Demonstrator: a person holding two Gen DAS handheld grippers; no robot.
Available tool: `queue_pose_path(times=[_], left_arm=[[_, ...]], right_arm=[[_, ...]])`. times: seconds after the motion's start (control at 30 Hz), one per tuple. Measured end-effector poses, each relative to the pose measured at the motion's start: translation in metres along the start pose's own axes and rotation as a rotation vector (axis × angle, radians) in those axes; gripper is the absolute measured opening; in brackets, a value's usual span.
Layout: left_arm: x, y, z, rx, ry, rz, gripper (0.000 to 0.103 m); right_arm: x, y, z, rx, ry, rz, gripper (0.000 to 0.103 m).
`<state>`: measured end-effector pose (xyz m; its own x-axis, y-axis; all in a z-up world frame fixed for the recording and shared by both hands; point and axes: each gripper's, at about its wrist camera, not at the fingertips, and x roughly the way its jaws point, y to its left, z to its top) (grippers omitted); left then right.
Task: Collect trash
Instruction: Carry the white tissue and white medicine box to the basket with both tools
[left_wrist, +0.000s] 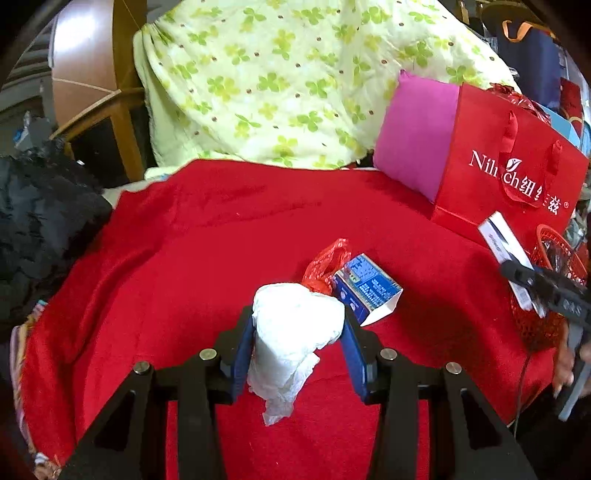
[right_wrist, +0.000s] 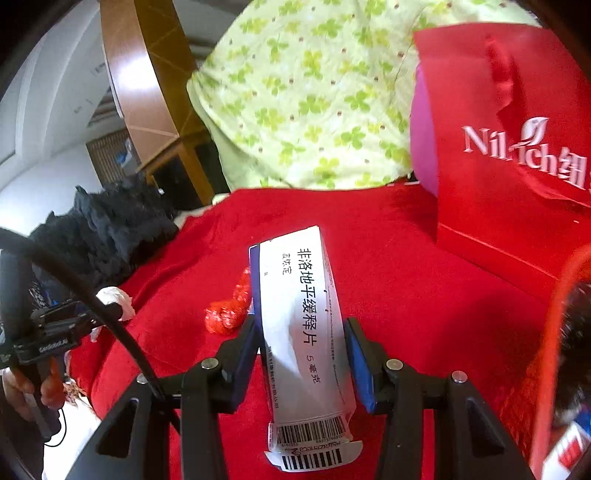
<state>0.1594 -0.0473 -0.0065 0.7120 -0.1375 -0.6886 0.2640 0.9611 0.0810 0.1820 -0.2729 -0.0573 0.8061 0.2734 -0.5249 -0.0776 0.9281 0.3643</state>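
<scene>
Holding left: left gripper (left_wrist: 298, 334) clamps a white tissue wad (left_wrist: 295, 332) above the red blanket (left_wrist: 221, 240).
Holding right: right gripper (right_wrist: 301, 363) grips a white medicine box (right_wrist: 301, 332).
Around: blue carton (left_wrist: 365, 290) and red wrapper (left_wrist: 325, 266) mid-blanket.
Far edge: red gift bag (left_wrist: 509, 166), pink cushion (left_wrist: 415, 140).
Room: blanket's left half bare.

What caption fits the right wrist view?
Right gripper holds a white box above the red blanket.
</scene>
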Motion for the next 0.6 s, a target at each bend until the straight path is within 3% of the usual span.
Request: queue_pose_path(times=[0.3,0.6], left_arm=[[-0.056,-0.035,0.000,0.013,-0.102,0.015,0.047],[-0.092,-0.068,0.006,0.062,-0.183,-0.008,0.047]], right_arm=[[-0.076,0.008,-0.024,0.009,-0.121,-0.038,0.049],[-0.132,0.035,-0.017,-0.036,-0.200,-0.019,0.049]])
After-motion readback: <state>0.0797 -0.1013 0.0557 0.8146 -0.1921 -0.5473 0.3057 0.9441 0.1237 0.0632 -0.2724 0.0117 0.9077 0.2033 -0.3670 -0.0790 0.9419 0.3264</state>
